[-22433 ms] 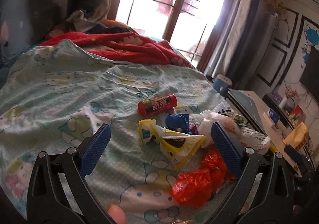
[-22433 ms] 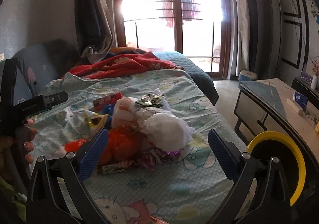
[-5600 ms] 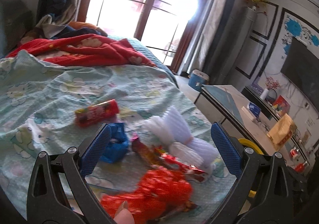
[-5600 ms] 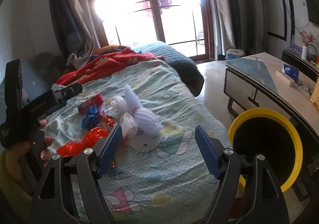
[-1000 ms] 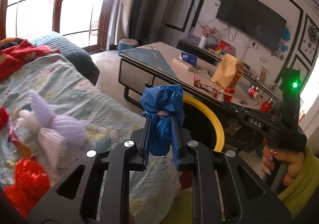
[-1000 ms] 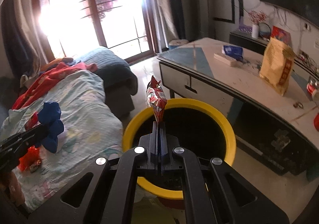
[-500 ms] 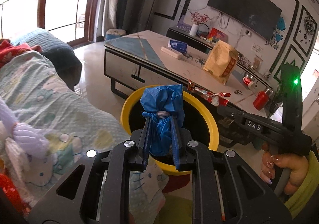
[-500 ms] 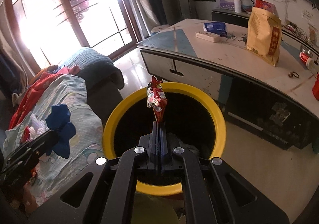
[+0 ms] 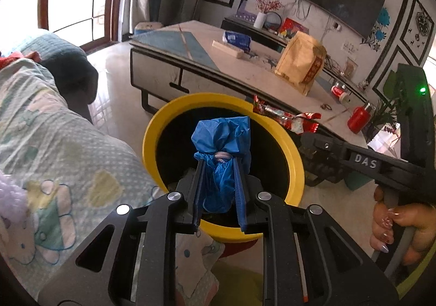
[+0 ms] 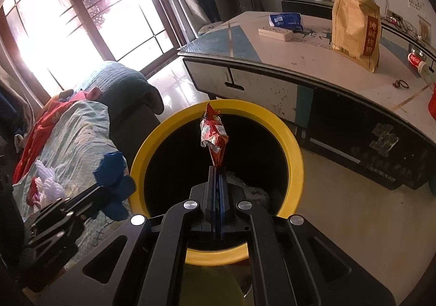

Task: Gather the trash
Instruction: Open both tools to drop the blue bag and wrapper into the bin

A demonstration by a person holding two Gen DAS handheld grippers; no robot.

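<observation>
Gripping blue bag [image 9: 220,169], left claw [image 9: 219,167], above bin [image 9: 152,142]

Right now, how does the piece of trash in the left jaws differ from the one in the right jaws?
The blue plastic bundle is bulky, matte and crumpled, tied at its middle with a pale band; the red snack wrapper is thin, shiny and printed. The bundle keeps the left gripper partly spread, while the right gripper is pinched almost flat on the wrapper's tip. Both are held over the yellow-rimmed bin.
</observation>
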